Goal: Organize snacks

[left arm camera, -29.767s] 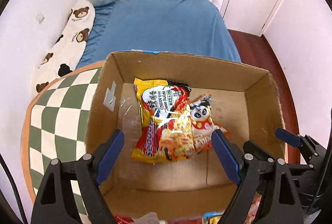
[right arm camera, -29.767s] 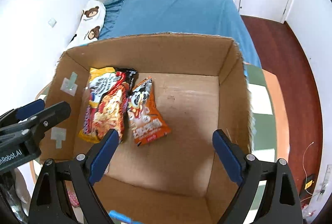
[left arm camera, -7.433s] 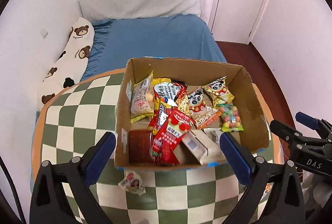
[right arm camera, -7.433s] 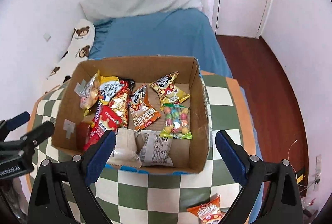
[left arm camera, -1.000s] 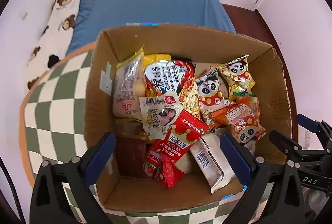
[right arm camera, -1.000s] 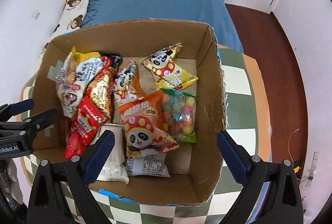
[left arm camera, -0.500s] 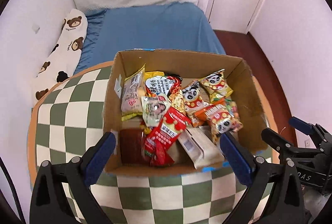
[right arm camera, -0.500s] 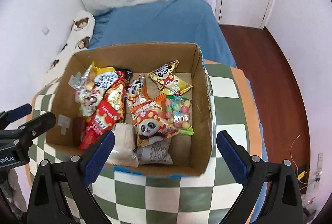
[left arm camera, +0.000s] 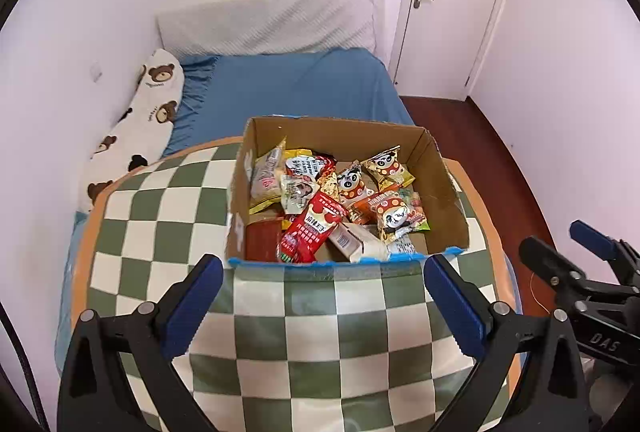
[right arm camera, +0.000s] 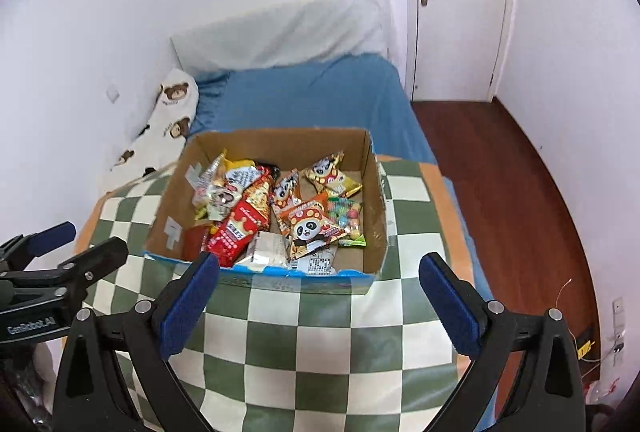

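A cardboard box (left arm camera: 448,188) (right arm camera: 374,192) stands at the far side of the green-and-white checked table (left arm camera: 320,328) (right arm camera: 320,332). Several snack packets fill it: a red packet (left arm camera: 316,224) (right arm camera: 240,224), an orange panda packet (left arm camera: 394,212) (right arm camera: 310,226), a yellow panda packet (left arm camera: 386,168) (right arm camera: 330,174) and a bag of coloured candy balls (right arm camera: 346,218). My left gripper (left arm camera: 324,306) hangs open above the table, short of the box's near wall. My right gripper (right arm camera: 318,302) is open too, at about the same distance. Both hold nothing.
A bed with a blue sheet (left arm camera: 296,88) and a bear-print pillow (left arm camera: 144,120) lies behind the table. A white door (left arm camera: 452,0) and red-brown wooden floor (right arm camera: 500,168) are to the right. Each gripper shows at the edge of the other's view.
Both grippers have pulled back and up from the box, which now looks smaller and farther. More checked table shows in front. The snacks have not moved.
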{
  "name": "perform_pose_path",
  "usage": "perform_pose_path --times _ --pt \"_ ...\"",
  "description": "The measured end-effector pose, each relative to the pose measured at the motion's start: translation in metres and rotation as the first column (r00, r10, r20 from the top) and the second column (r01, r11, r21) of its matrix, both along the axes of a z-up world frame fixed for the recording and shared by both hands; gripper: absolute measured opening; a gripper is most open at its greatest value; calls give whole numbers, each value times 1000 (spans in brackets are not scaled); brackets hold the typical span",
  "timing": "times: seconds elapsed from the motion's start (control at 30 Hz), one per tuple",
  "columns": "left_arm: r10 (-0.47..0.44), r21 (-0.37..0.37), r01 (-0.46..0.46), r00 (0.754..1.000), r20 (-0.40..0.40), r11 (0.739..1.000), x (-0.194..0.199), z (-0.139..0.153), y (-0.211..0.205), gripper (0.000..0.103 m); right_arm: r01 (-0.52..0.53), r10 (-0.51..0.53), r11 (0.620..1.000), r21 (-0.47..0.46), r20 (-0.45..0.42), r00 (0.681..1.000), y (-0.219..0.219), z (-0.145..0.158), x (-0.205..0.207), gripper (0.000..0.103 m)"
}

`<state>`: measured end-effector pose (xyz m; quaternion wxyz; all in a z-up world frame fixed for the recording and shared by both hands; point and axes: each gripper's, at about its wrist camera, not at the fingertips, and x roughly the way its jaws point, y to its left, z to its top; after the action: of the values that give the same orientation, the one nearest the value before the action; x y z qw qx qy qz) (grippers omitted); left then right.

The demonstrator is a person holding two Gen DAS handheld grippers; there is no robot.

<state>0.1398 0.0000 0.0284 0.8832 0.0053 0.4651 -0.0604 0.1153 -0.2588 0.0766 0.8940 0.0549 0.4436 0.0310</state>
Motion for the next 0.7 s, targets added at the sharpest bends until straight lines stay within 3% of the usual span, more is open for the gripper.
perform_pose_path --times 0.37,0.7 --pt "32 35 -35 995 99 999 -68 42 12 103 11 -8 1000 -22 131 991 2 66 -85 102" --pt "42 33 -46 992 120 998 -101 59 16 103 -8 13 999 -34 162 987 10 90 -123 102"
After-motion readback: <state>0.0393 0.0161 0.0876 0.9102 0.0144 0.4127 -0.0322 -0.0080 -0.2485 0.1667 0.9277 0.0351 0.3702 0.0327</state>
